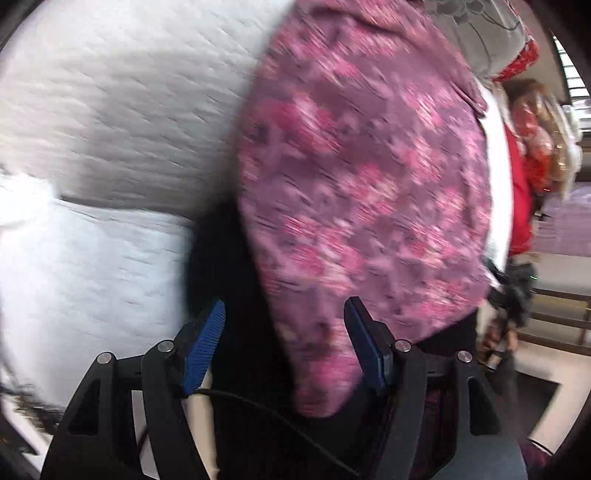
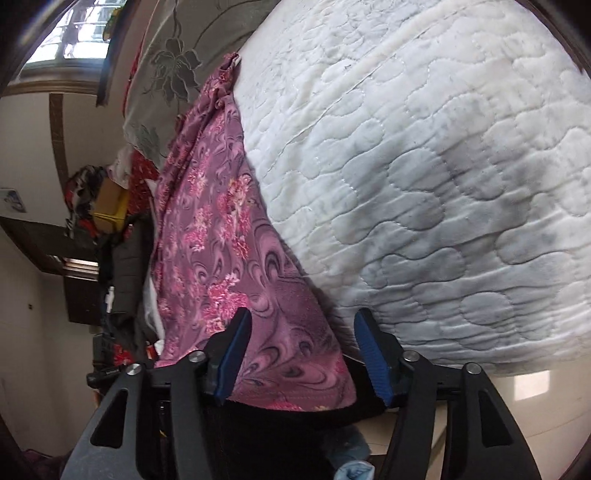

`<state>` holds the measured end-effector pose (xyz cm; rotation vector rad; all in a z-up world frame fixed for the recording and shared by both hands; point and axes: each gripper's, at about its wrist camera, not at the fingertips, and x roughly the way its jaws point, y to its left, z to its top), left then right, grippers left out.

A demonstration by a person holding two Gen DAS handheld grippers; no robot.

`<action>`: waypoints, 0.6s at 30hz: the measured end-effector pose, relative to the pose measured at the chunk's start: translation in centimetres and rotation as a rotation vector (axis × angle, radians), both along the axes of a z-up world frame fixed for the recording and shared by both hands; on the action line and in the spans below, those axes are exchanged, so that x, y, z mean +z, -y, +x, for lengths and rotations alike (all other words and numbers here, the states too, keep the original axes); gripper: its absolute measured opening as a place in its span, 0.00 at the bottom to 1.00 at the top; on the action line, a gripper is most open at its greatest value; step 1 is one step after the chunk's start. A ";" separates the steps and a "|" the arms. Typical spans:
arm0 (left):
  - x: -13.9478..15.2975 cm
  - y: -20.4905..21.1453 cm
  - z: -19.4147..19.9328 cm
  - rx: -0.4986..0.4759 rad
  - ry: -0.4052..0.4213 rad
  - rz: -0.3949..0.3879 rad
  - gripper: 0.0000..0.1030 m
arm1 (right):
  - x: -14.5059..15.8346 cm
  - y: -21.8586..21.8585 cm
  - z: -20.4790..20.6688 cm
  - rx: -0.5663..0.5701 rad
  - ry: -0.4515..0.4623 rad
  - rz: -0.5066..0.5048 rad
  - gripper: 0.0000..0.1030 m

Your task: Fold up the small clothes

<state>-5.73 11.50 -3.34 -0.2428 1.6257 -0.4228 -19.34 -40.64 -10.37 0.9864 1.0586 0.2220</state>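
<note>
A purple garment with pink flowers (image 1: 362, 184) lies spread on a white quilted bed cover (image 1: 110, 110); the left wrist view is blurred by motion. My left gripper (image 1: 284, 314) is open, its blue pads on either side of the garment's near edge, holding nothing. In the right wrist view the same garment (image 2: 221, 229) lies along the left edge of the quilted cover (image 2: 424, 166). My right gripper (image 2: 303, 332) is open just above the garment's near corner, with nothing between the pads.
A grey pillow with a flower print (image 2: 166, 74) lies at the far end of the bed. Red clothes and clutter (image 2: 110, 199) are piled beside it. A window (image 2: 74, 33) is at the upper left. A dark cloth (image 2: 288, 435) hangs below the garment.
</note>
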 end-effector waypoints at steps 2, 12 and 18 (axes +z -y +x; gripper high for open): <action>-0.2 1.3 -0.1 -0.022 0.000 0.024 0.67 | -0.7 -0.1 0.1 0.013 0.001 0.034 0.60; 1.4 5.3 -1.8 -0.113 0.094 0.061 0.03 | -0.7 -4.4 0.2 0.197 0.077 0.091 0.07; 3.1 4.2 0.1 0.002 0.115 -0.180 0.02 | 4.8 -4.8 1.1 0.241 0.209 0.013 0.05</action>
